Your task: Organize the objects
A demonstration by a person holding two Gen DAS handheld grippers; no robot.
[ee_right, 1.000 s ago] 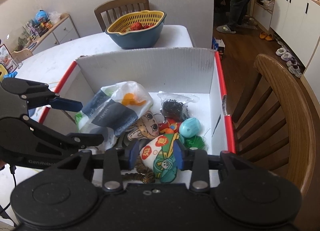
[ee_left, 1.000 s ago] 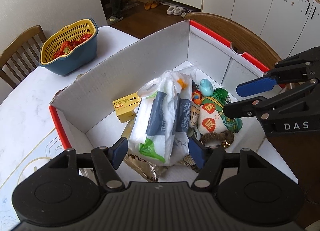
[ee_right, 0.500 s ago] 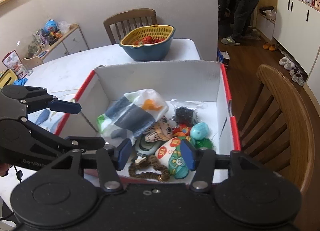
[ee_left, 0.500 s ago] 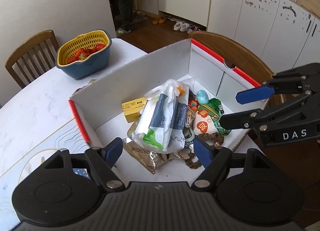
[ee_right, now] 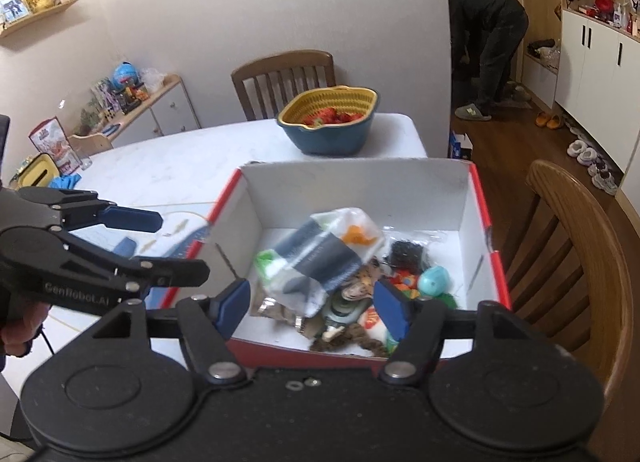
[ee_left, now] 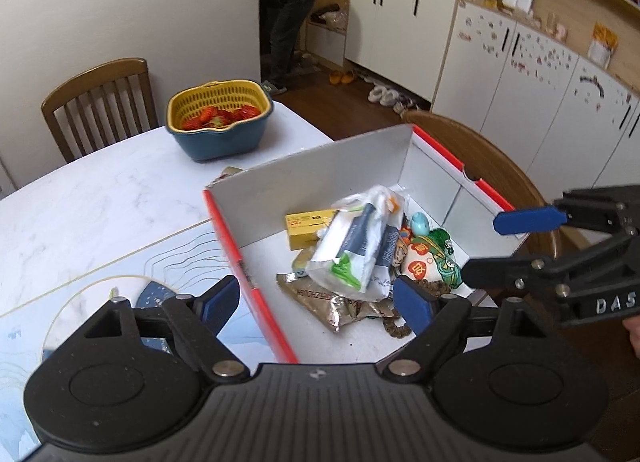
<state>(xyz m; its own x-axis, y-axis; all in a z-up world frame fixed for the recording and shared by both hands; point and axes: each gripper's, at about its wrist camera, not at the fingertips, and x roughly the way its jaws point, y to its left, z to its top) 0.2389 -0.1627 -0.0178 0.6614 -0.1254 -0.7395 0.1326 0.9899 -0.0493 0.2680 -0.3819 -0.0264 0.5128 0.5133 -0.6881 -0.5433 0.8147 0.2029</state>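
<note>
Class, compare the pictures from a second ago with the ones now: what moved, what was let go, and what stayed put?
Both grippers, left and right, pulled up and back from the box with jaws opening, holding nothing. The right one let go of the lucky-cat doll. The tissue pack and strawberry basket stayed put.

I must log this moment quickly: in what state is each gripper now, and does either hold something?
Left gripper: jaws opening, nothing between the pads, holding nothing, above the box.
Right gripper: jaws opening, also holding nothing.
</note>
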